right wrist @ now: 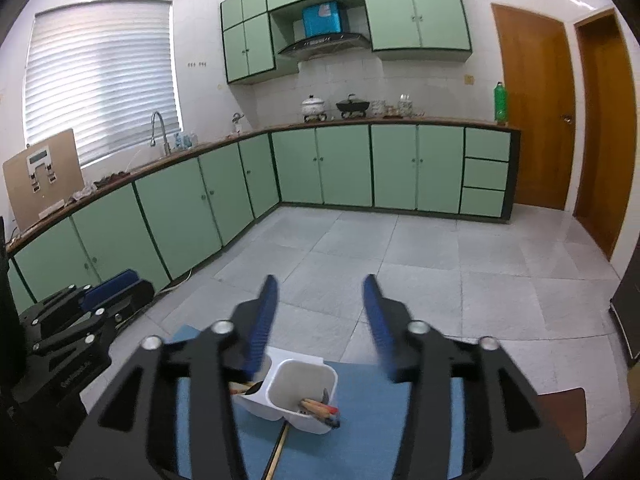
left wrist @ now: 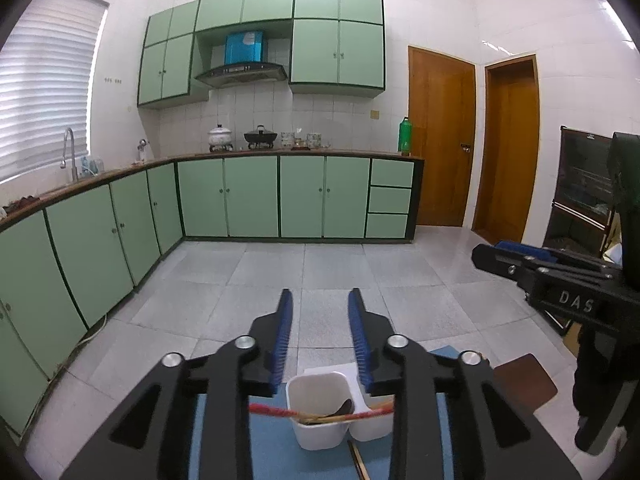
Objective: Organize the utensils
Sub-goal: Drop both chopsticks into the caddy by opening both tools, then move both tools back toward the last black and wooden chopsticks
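- Left wrist view: your left hand-held gripper (left wrist: 319, 300) is spread wide and holds nothing; it hangs above the white holder (left wrist: 320, 416) on the blue mat (left wrist: 256, 452).
- Your right hand-held gripper (right wrist: 320, 288) is likewise wide apart and empty, over the same holder.
- The utensils (right wrist: 320, 410) lie low in both compartments, some tilted across the rim, and one chopstick (right wrist: 276, 452) lies on the mat just beside the holder.
- Risk: the holder looks light, so a finger catching its rim could tip it and spill everything.
- Risk: the thin chopstick lying flat may slip from the pads or roll off the desk.
- Writing: "DAS" shows on the right gripper's body in the left view; the rest is hidden.
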